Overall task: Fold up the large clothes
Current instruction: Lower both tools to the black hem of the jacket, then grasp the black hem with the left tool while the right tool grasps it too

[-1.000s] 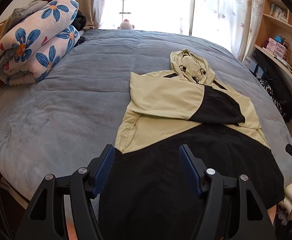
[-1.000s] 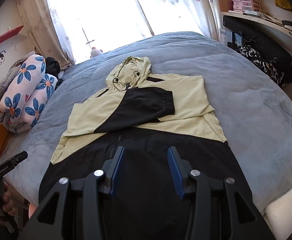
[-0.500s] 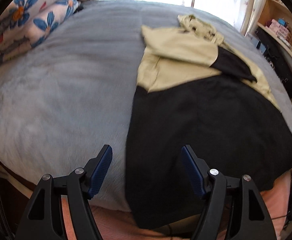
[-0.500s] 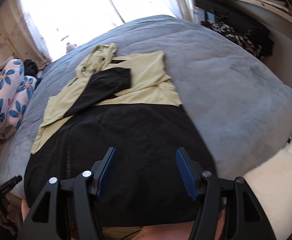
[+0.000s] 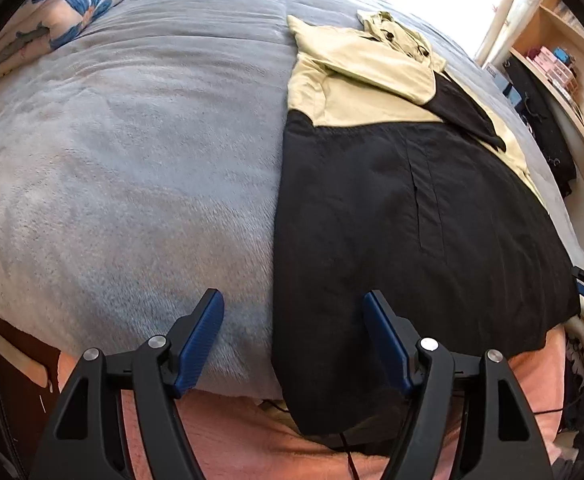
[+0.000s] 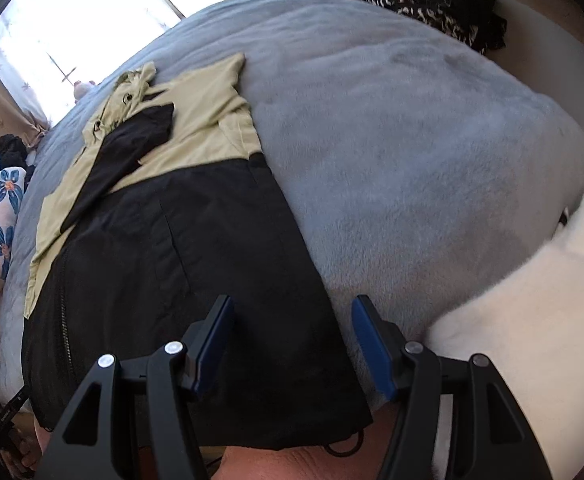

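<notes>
we have the jacket (image 5: 392, 208) spread flat on the grey bed (image 5: 132, 160), its long axis running from the hood up at 12 o'clock down to the black hem, which hangs a little over the bed's near edge at 6 o'clock. both sleeves are already laid across the chest, so we judge the next fold to be hem up toward the hood. the left hand-held gripper (image 5: 294, 338) hovers over the hem's left corner: its jaws have just been opening and stand apart, with the jacket's left edge running up between them in the view, the left pad over bare blanket and the right pad over black cloth, nothing pinched. the right hand-held gripper (image 6: 292, 338) mirrors it at the hem's right corner (image 6: 352, 412), jaws likewise just opened and gripping nothing, its left pad over the black fabric and its right pad over the grey blanket beside a white cushion (image 6: 532, 320) at 3 o'clock. each corner lies just ahead of and below its own gripper, toward 6 o'clock, so neither hand has to cross over; the left seems no nearer than the right. a folded floral quilt (image 5: 76, 4) sits well apart at 10 o'clock, clear of the fold path.
</notes>
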A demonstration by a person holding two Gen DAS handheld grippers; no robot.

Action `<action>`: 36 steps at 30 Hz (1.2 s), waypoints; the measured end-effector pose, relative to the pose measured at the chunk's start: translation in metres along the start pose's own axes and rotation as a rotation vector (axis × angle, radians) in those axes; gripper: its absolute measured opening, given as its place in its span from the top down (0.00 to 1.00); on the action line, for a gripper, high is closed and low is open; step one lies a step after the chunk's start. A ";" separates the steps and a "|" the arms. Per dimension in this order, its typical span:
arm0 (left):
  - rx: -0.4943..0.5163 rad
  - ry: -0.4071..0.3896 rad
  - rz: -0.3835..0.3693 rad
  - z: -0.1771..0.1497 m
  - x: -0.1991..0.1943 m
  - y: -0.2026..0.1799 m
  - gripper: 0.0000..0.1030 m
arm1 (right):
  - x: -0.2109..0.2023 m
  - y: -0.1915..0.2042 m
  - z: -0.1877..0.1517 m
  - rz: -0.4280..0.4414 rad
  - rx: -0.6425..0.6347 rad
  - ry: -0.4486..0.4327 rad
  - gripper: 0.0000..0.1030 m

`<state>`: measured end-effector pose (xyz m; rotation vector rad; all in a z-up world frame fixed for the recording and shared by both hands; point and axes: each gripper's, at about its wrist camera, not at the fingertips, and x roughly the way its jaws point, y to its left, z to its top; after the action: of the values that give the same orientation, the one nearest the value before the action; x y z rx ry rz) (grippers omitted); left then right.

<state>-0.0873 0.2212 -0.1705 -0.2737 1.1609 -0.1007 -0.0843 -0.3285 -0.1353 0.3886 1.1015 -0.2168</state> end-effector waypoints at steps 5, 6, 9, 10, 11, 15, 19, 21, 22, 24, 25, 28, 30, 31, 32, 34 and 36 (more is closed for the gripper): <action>0.010 0.044 -0.032 -0.008 0.005 -0.006 0.31 | 0.009 0.001 -0.010 0.022 -0.048 0.034 0.39; 0.008 0.054 -0.041 -0.009 0.007 -0.005 0.31 | 0.010 0.001 -0.012 0.033 -0.054 0.039 0.39; -0.010 0.067 -0.065 -0.010 0.011 -0.004 0.31 | 0.010 0.001 -0.018 0.047 -0.084 0.041 0.39; -0.014 0.069 -0.072 -0.011 0.012 -0.004 0.31 | 0.009 0.000 -0.019 0.053 -0.090 0.040 0.39; -0.017 0.072 -0.078 -0.011 0.013 -0.003 0.31 | 0.009 0.001 -0.020 0.056 -0.095 0.039 0.40; -0.012 0.083 -0.096 -0.014 0.016 -0.009 0.31 | 0.006 0.004 -0.023 0.070 -0.126 0.028 0.59; -0.004 0.093 -0.072 -0.014 0.018 -0.019 0.48 | 0.002 0.012 -0.023 0.075 -0.152 0.014 0.83; 0.014 0.093 -0.045 -0.012 0.018 -0.027 0.81 | 0.000 0.016 -0.023 0.064 -0.169 0.001 0.88; 0.014 0.098 -0.077 -0.011 0.017 -0.028 0.93 | -0.001 0.019 -0.022 0.063 -0.173 -0.004 0.88; 0.016 0.094 -0.087 -0.008 0.013 -0.032 0.95 | -0.005 0.022 -0.021 0.075 -0.178 -0.022 0.89; 0.021 0.090 -0.095 -0.006 0.010 -0.034 0.96 | -0.008 0.023 -0.019 0.091 -0.178 -0.032 0.90; -0.040 0.067 -0.178 0.003 -0.002 -0.032 0.97 | -0.024 0.030 -0.012 0.140 -0.179 -0.082 0.91; -0.099 0.039 -0.229 0.013 -0.011 -0.031 0.98 | -0.037 0.036 -0.003 0.176 -0.170 -0.124 0.91; -0.131 0.021 -0.256 0.021 -0.016 -0.030 0.98 | -0.045 0.038 0.003 0.201 -0.161 -0.146 0.91; -0.162 0.000 -0.285 0.028 -0.022 -0.030 0.98 | -0.054 0.041 0.010 0.228 -0.147 -0.174 0.91; -0.204 -0.056 -0.322 0.049 -0.033 -0.034 0.98 | -0.067 0.045 0.026 0.279 -0.117 -0.216 0.91; -0.239 -0.111 -0.359 0.074 -0.044 -0.037 0.98 | -0.077 0.048 0.045 0.324 -0.078 -0.255 0.91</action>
<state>-0.0347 0.2070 -0.0937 -0.6904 1.0043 -0.2591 -0.0640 -0.3043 -0.0390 0.4503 0.7803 0.0626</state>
